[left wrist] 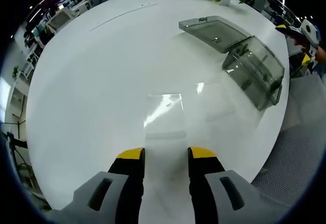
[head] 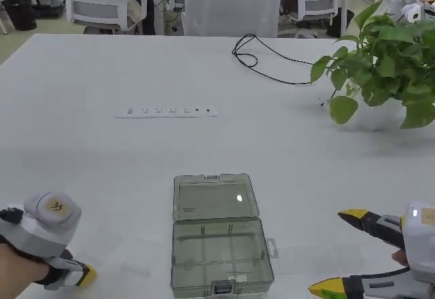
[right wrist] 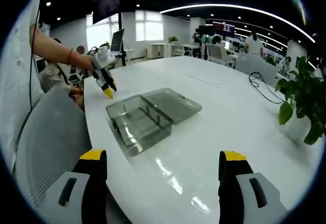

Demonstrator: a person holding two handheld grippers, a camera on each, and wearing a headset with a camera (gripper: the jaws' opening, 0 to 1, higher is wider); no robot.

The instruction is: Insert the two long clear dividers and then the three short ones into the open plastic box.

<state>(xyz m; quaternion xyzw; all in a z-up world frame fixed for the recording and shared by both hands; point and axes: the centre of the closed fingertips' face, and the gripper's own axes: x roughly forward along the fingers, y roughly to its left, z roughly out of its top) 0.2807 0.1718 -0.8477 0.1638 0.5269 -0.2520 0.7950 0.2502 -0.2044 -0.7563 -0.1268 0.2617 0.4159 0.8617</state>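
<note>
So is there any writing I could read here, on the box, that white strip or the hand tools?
No text here can be read.
On the plastic box lid: a small pale marking, too blurred to read.
On the power strip: tiny marks by the sockets, too small to read.
On the left gripper and the right gripper: a small yellowish mark on each white body, blurred.

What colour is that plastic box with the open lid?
Smoky grey and see-through. The plastic box shows best in the head view.
</note>
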